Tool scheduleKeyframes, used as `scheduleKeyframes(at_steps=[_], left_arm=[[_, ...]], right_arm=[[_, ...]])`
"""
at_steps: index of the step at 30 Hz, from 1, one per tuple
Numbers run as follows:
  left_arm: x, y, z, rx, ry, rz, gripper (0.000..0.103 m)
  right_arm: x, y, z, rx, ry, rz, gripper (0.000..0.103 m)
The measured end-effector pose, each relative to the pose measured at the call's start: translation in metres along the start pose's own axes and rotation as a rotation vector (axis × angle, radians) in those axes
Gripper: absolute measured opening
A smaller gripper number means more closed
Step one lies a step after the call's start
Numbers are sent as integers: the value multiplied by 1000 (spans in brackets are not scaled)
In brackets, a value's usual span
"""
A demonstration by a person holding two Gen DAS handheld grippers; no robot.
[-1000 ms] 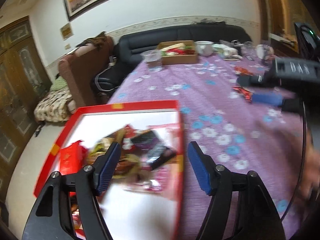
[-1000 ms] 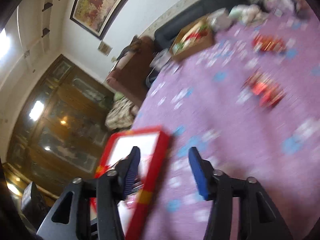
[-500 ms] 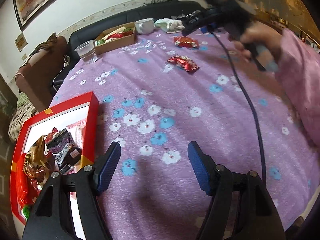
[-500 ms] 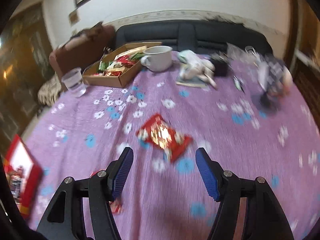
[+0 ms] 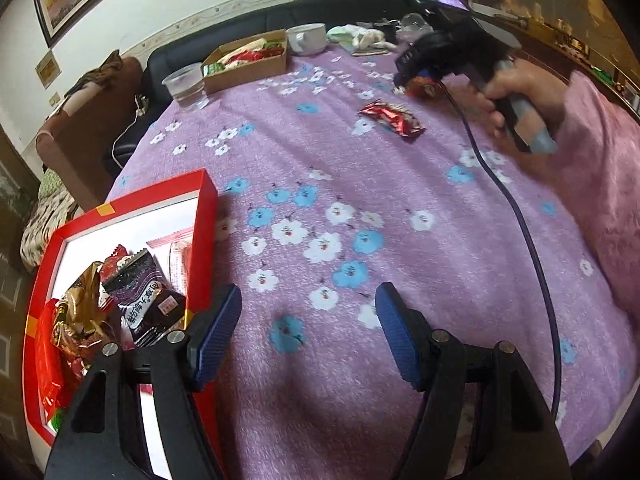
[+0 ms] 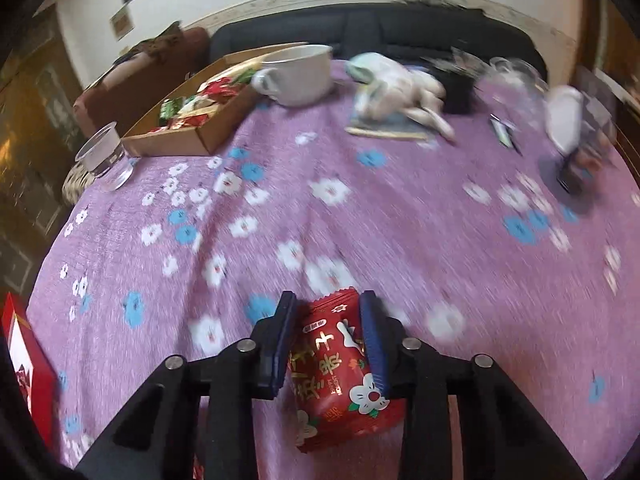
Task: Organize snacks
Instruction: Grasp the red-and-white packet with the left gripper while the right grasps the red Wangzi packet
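Observation:
My right gripper (image 6: 328,310) is shut on a red snack packet (image 6: 336,372) with white flower print, just above the purple flowered tablecloth (image 6: 360,220). In the left wrist view the right gripper (image 5: 404,80) sits far across the table over that packet (image 5: 424,86). Another red snack packet (image 5: 392,117) lies on the cloth near it. My left gripper (image 5: 308,314) is open and empty, low over the cloth beside a red tray (image 5: 200,216) that holds several snack packets (image 5: 140,300).
At the far edge stand a cardboard box of snacks (image 6: 192,120), a clear plastic cup (image 6: 102,156), a white mug (image 6: 298,74) and a heap of cloth (image 6: 400,88). The red tray's corner (image 6: 24,360) shows at the left. A black sofa (image 5: 240,28) is behind.
My right gripper went from open above a red packet to shut on it. My left gripper stayed open and shifted slightly beside the tray.

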State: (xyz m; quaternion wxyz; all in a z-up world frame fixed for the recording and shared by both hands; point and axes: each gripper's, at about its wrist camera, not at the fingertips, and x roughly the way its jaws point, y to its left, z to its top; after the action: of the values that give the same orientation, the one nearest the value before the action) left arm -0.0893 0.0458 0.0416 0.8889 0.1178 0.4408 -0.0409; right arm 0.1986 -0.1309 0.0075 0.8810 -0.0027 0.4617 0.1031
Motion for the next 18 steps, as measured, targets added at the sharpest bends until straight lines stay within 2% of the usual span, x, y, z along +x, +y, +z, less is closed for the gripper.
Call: scheduleKeyframes(at_steps=[3,7,10,12,13,14,18], left_arm=[[-8,-4,-2,11,-14,11,69],[-11,-8,3,18,-3,-8,69],[-8,-12,19,16,10,-40,69],[-1,-13,35,1,34,-48,69],[3,-14,44,-11,43,-55,69],[8,-14,54,-22,50,-64,69],[37,-13,94,-131,101,-59,69]], right_arm=[[-21,-12,-27,40,32,-6,30],[-55,-25,-70,82,64,36,30],[-72,-34,-93,106,83,118,34],[-78,-44,-100,152,87,220,37],[-81,-50,-102,176,79,258,45],[-83,-53,-101,183,71,270,52],[-93,-58,-101,158,68,317,59]])
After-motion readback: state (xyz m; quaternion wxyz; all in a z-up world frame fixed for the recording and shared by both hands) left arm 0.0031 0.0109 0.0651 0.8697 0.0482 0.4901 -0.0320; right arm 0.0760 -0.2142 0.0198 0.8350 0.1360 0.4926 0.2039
